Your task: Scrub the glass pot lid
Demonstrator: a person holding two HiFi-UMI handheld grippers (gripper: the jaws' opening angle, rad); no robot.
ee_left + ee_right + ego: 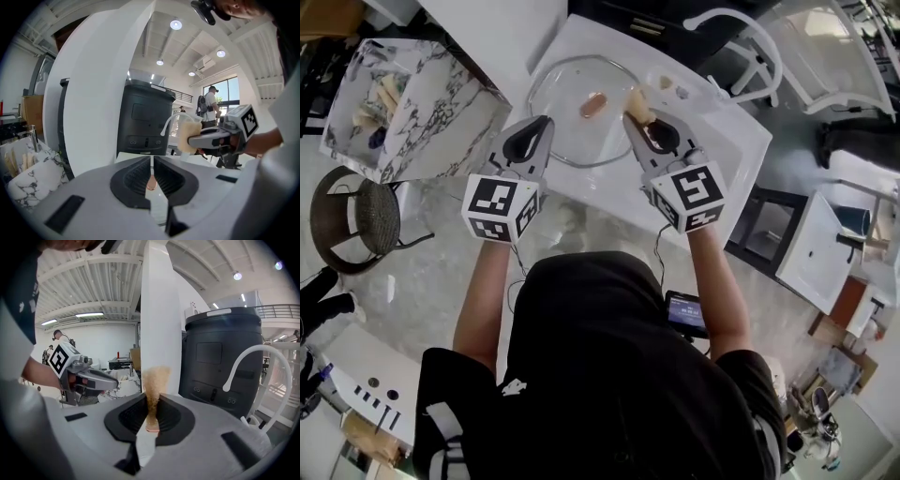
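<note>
The left claw [546, 122] has its jaws drawn together with nothing visibly between them, its tips over the near left edge of the glass pot lid [567, 136]. The lid lies flat on the white tabletop [727, 131], just ahead of both claws. Its copper-coloured knob [593, 103] sits beyond and between the two sets of tips. The right claw [634, 118] is clamped on a beige sponge [638, 103], which sticks out past its tips at the lid's right edge, right of the knob. Whether the sponge touches the glass cannot be told. Just beyond the right claw, two small bits [673, 87] lie on the tabletop. A dark bin [222, 352] stands further ahead.
</note>
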